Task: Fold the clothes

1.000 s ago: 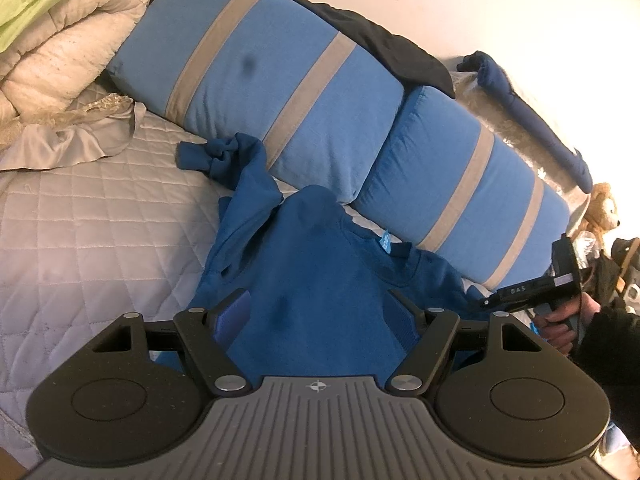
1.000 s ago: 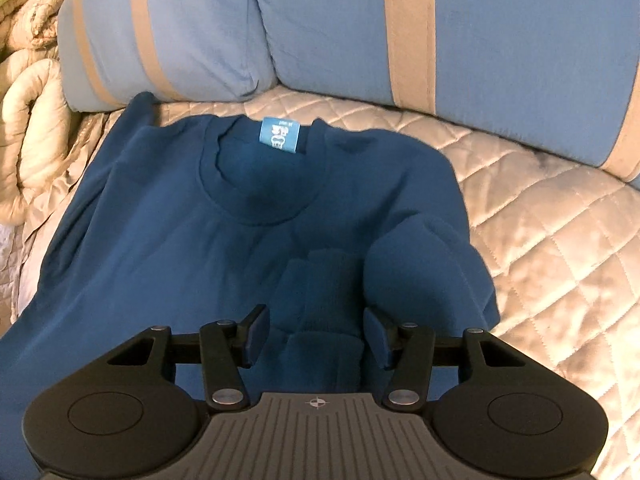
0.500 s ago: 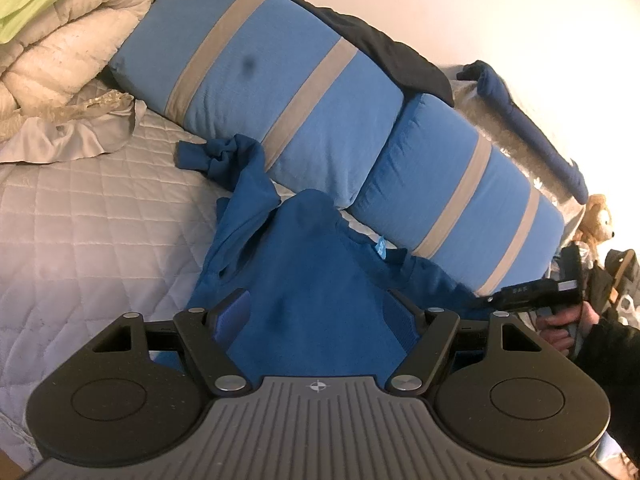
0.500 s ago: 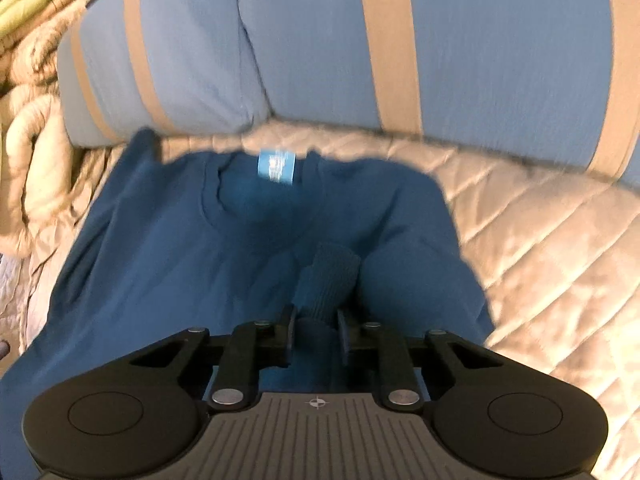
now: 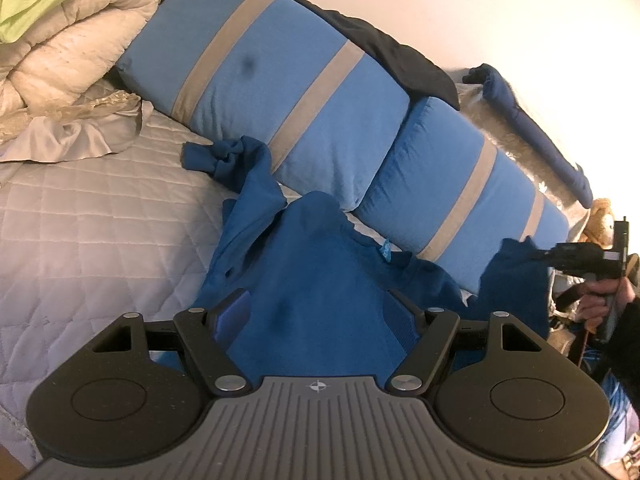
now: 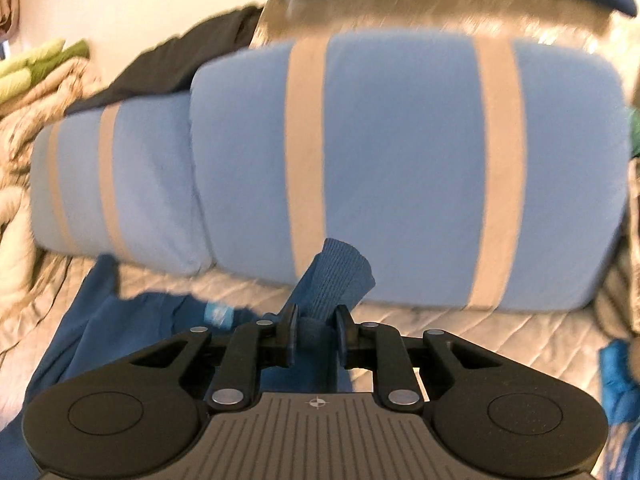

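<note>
The sleeve cuff [image 6: 336,276] is pinched in the right hand-held gripper [image 6: 314,338], while the sweatshirt body [image 5: 320,280] on the bed lies lower left of it, beneath the open left hand-held gripper [image 5: 320,316].

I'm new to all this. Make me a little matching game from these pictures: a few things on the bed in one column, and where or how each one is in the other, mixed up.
Things:
1. ribbed sleeve cuff
2. black garment
3. left gripper
4. white comforter

States:
A. bundled up at the far left, beside the striped pillows
B. draped over the top of the striped pillows
C. pinched in the right gripper, lifted off the quilt
D. jaws apart over the blue sweatshirt, gripping nothing

Pairs: 1-C, 2-B, 3-D, 4-A
</note>
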A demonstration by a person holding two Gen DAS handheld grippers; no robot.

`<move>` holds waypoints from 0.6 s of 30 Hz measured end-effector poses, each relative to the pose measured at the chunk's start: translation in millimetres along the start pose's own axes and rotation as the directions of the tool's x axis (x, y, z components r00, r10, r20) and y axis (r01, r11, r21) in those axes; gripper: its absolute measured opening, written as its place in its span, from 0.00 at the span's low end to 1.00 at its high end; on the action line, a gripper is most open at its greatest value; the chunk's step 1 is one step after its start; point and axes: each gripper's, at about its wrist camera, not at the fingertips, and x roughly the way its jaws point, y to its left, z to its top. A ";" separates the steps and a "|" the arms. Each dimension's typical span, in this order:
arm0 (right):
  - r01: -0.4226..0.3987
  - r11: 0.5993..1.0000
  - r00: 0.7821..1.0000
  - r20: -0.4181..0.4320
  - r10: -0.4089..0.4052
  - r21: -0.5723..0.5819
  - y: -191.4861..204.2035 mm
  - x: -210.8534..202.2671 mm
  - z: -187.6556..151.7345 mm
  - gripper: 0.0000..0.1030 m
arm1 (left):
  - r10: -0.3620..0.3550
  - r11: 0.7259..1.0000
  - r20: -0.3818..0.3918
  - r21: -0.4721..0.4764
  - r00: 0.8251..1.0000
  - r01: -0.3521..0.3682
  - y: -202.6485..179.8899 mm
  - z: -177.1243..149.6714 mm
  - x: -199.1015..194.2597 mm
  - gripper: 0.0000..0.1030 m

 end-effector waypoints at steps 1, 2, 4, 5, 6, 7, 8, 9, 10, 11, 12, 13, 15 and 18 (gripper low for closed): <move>0.016 1.000 1.000 0.018 -0.016 0.001 -3.2 -6.2 1.8 0.21 | 0.002 1.000 0.000 -0.001 1.000 -0.002 0.0 -0.2 -0.3 0.70; 0.033 0.999 0.999 0.036 -0.034 0.004 -7.5 -12.9 2.4 0.21 | 0.004 1.000 0.001 -0.001 1.000 -0.004 0.0 -0.4 -0.6 0.70; 0.069 0.997 0.995 0.067 -0.070 0.015 -17.3 -25.9 1.7 0.21 | 0.006 1.000 0.002 -0.003 1.000 -0.006 0.1 -0.8 -1.0 0.71; 0.090 0.996 0.992 0.082 -0.091 0.019 -22.6 -32.6 0.8 0.21 | 0.008 1.000 0.003 -0.002 1.000 -0.008 -0.1 -0.7 -1.0 0.71; 0.116 0.993 0.989 0.095 -0.117 0.023 -28.6 -39.5 -1.0 0.21 | 0.009 1.000 0.003 -0.002 1.000 -0.009 -0.3 -0.7 -1.0 0.71; 0.141 0.990 0.984 0.107 -0.143 0.027 -34.8 -46.8 -3.2 0.21 | 0.009 1.000 0.002 -0.001 1.000 -0.009 -0.2 -0.6 -0.9 0.71; 0.166 0.986 0.978 0.119 -0.169 0.036 -41.2 -53.9 -6.4 0.21 | 0.009 1.000 0.001 -0.002 1.000 -0.009 0.1 -0.5 -0.8 0.71; 0.186 0.981 0.973 0.130 -0.192 0.053 -48.5 -60.7 -9.7 0.21 | 0.007 1.000 0.000 -0.005 1.000 -0.007 0.7 -0.2 -0.7 0.71; 0.210 0.975 0.965 0.141 -0.219 0.073 -57.9 -68.4 -13.8 0.21 | 0.006 1.000 -0.002 -0.007 1.000 -0.006 1.3 0.0 -0.5 0.71; 0.239 0.966 0.956 0.150 -0.251 0.093 -67.5 -75.8 -18.0 0.21 | 0.005 1.000 -0.003 -0.010 1.000 -0.005 1.9 0.2 -0.4 0.71; 0.266 0.957 0.946 0.157 -0.282 0.113 -76.9 -82.6 -21.7 0.21 | 0.004 1.000 -0.004 -0.012 1.000 -0.004 2.3 0.4 -0.2 0.71; 0.290 0.947 0.937 0.163 -0.310 0.136 -88.1 -89.8 -26.4 0.21 | 0.003 1.000 -0.006 -0.010 1.000 -0.003 2.1 0.4 0.2 0.71; 0.334 0.925 0.916 0.171 -0.364 0.180 -108.8 -103.9 -35.5 0.20 | 0.002 1.000 -0.009 -0.005 1.000 -0.002 1.7 0.5 0.8 0.71; 0.395 0.881 0.878 0.176 -0.446 0.259 -144.5 -130.6 -56.3 0.20 | 0.001 1.000 -0.013 0.001 1.000 -0.001 1.1 0.7 1.8 0.71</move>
